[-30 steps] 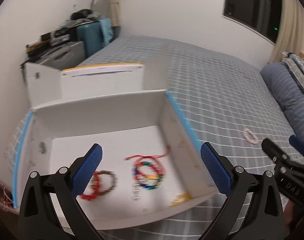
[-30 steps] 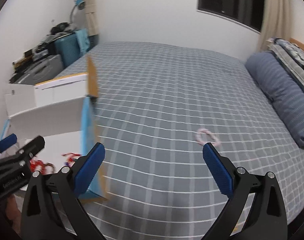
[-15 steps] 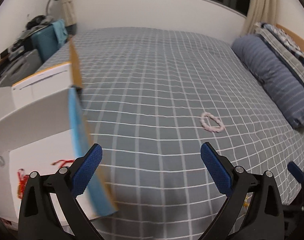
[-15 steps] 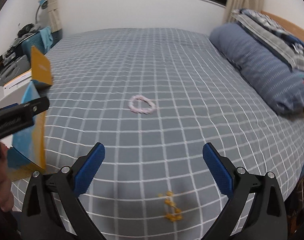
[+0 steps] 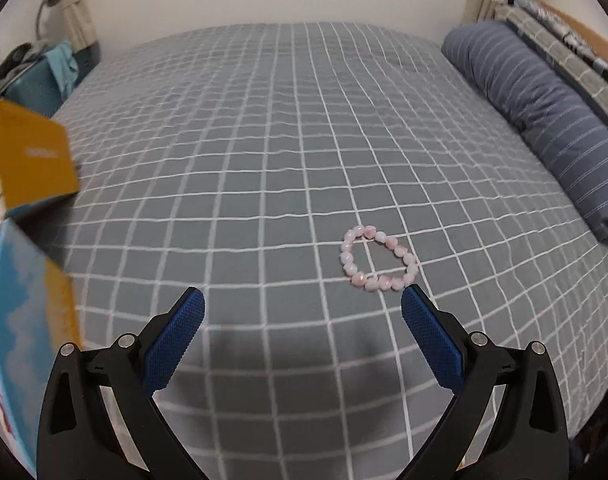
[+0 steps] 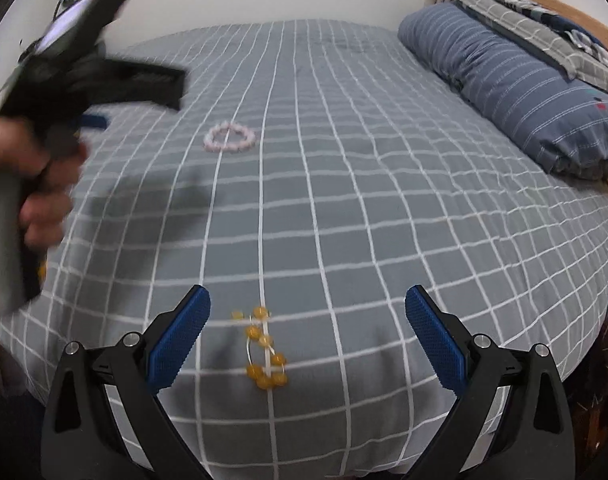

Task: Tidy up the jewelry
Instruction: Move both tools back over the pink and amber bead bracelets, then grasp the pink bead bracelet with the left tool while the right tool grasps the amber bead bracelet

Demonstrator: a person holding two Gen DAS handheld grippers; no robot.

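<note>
The right gripper [image 6: 305,312] is seen with its blue pads [image 6: 431,336] spread wide above the checked bedspread [image 6: 383,200], nothing between them. A yellow bead bracelet [image 6: 264,350] lies on the cover between the fingers, nearer the left one. A pink bracelet [image 6: 230,138] lies well beyond it. At the left edge, blurred, the left gripper [image 6: 104,80] is held in a hand [image 6: 44,184]; its opening cannot be judged. A striped pillow [image 6: 515,88] lies at right.

Both cameras look down low across the bed [image 5: 264,140], toward the far wall. Both see the pink bracelet [image 5: 377,258]: near in the left view, far in the right.
</note>
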